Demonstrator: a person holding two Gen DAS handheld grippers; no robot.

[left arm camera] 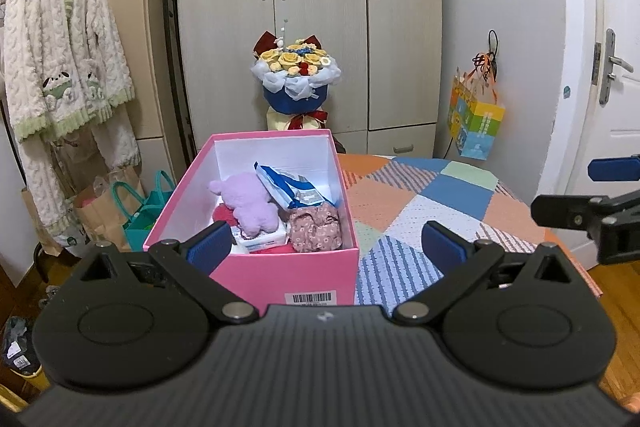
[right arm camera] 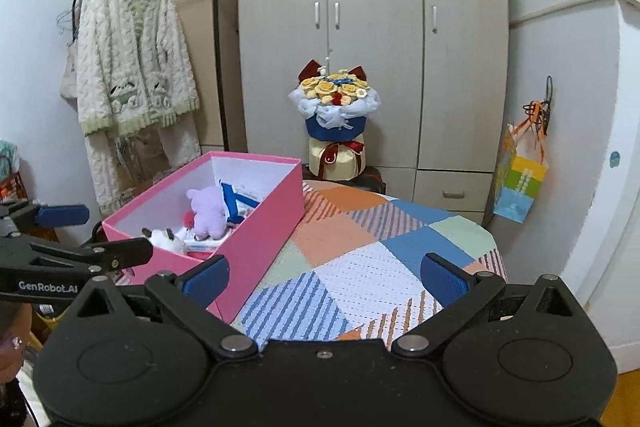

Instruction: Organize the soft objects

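A pink box (left arm camera: 256, 273) (right arm camera: 264, 227) stands on the left of a round table with a patchwork cloth (left arm camera: 420, 211) (right arm camera: 360, 267). Inside lie a purple plush bear (left arm camera: 248, 203) (right arm camera: 208, 211), a blue-and-white packet (left arm camera: 292, 187) (right arm camera: 236, 201), a floral pouch (left arm camera: 316, 229), a tissue pack (left arm camera: 264, 239), a red item (left arm camera: 222, 213) and a white plush with dark ears (right arm camera: 164, 237). My left gripper (left arm camera: 326, 247) is open and empty, just in front of the box. My right gripper (right arm camera: 326, 277) is open and empty over the cloth, to the right of the box.
A flower bouquet (left arm camera: 296, 75) (right arm camera: 334, 107) stands behind the table before a wardrobe (left arm camera: 312, 7). A fluffy robe (left arm camera: 64, 59) (right arm camera: 132, 59) hangs on a rack at left. Bags (left arm camera: 132, 211) sit on the floor. A colourful gift bag (left arm camera: 476, 123) (right arm camera: 518, 183) hangs on the right wall.
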